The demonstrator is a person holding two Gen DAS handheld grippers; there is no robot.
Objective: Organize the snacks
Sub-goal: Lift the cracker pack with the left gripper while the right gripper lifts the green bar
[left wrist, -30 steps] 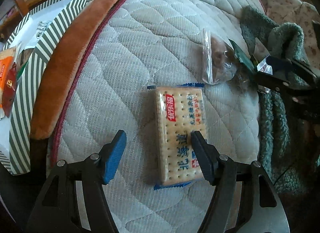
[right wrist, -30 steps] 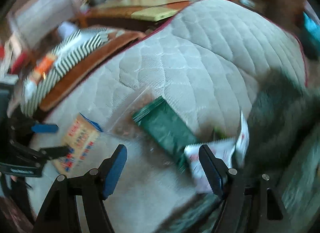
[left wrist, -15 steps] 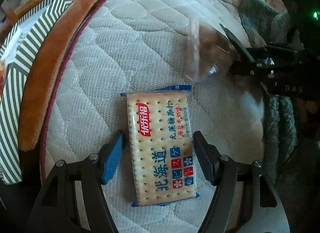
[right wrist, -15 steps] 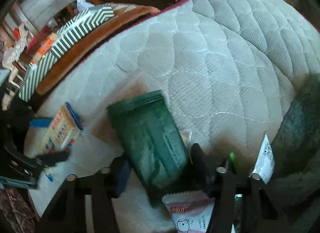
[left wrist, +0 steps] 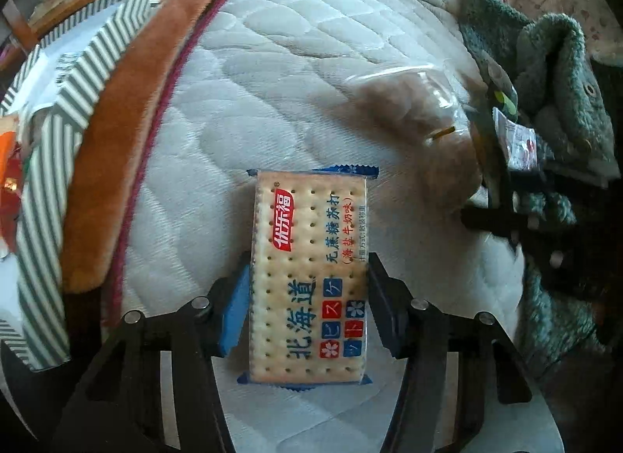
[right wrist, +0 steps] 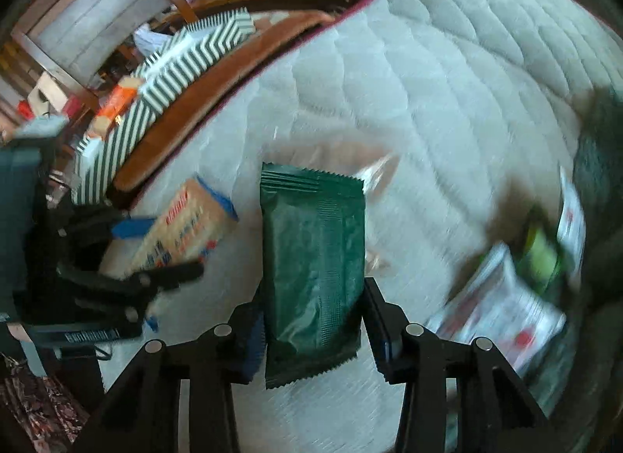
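A cracker pack (left wrist: 311, 258) with blue ends lies flat on the quilted mattress (left wrist: 292, 64). My left gripper (left wrist: 307, 297) straddles its near half, and its closing jaws have both pads against the pack's long edges. In the right wrist view a dark green snack packet (right wrist: 311, 243) stands between the fingers of my right gripper (right wrist: 313, 309). Those jaws are closing too, with the pads pressing its sides. The cracker pack (right wrist: 187, 227) and the left gripper (right wrist: 117, 258) appear blurred at the left of that view.
A clear bag of brown snacks (left wrist: 420, 110) lies behind the crackers. White packets (right wrist: 502, 309) sit at the right by a green fleece (left wrist: 553, 75). A green-striped box (left wrist: 78, 110) holding snacks stands past the mattress's brown edge (left wrist: 128, 141).
The left gripper slid over the cracker pack and narrowed onto its sides. The right gripper moved from beside the green packet to around it and narrowed onto it.
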